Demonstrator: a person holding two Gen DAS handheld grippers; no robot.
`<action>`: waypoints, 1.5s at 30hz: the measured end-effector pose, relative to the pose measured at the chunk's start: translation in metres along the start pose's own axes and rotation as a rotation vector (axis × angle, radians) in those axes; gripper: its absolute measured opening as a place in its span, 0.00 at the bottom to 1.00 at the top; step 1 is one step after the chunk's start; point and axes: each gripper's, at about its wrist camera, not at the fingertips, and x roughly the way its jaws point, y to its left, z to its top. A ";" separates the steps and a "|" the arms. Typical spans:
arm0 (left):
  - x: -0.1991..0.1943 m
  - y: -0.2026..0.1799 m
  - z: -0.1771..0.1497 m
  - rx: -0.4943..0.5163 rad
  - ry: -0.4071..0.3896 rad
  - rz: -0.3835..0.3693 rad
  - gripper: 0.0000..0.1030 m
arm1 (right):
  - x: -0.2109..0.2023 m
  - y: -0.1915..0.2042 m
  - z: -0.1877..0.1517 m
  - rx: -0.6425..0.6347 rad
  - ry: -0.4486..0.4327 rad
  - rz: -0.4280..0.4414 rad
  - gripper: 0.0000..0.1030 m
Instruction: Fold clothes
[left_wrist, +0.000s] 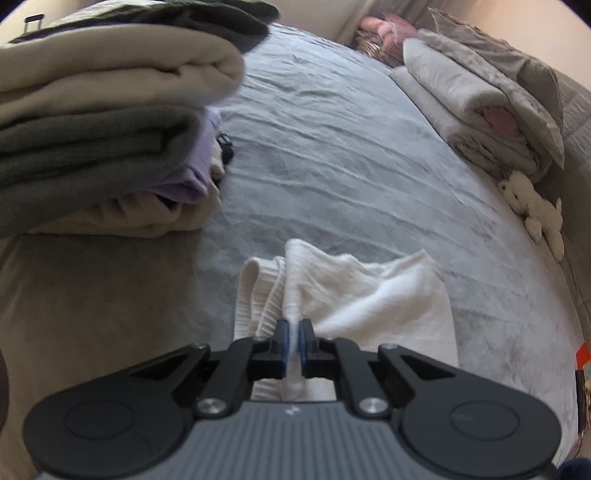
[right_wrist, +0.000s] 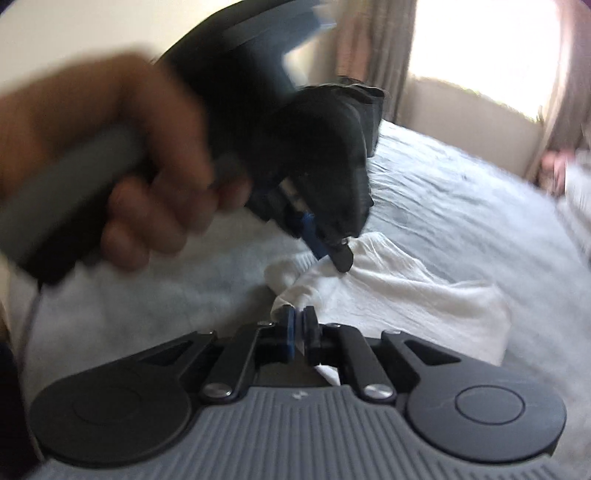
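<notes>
We have our left gripper (left_wrist: 293, 330) pinched nearly shut, its blue-padded jaws clamped on a thin ridge of the white garment (left_wrist: 354, 291) and pointing forward along it. Seen from the right wrist, the same gripper tilts nose-down, and our bare left hand (right_wrist: 122, 166) is wrapped around its grey handle, fingers curled beneath; that hand is blurred. Our right gripper (right_wrist: 300, 325) also has its jaws drawn close together, nipping a bunched corner of the cloth just beside the left one.
</notes>
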 end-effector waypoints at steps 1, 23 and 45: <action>-0.002 0.000 0.000 -0.002 -0.009 -0.002 0.05 | -0.001 -0.006 0.003 0.054 -0.005 0.022 0.05; -0.024 -0.016 0.004 0.118 -0.166 0.141 0.15 | -0.034 -0.080 0.009 0.355 -0.097 0.149 0.44; 0.038 -0.033 0.007 0.056 -0.157 0.133 0.03 | 0.045 -0.156 0.005 0.334 0.021 -0.216 0.22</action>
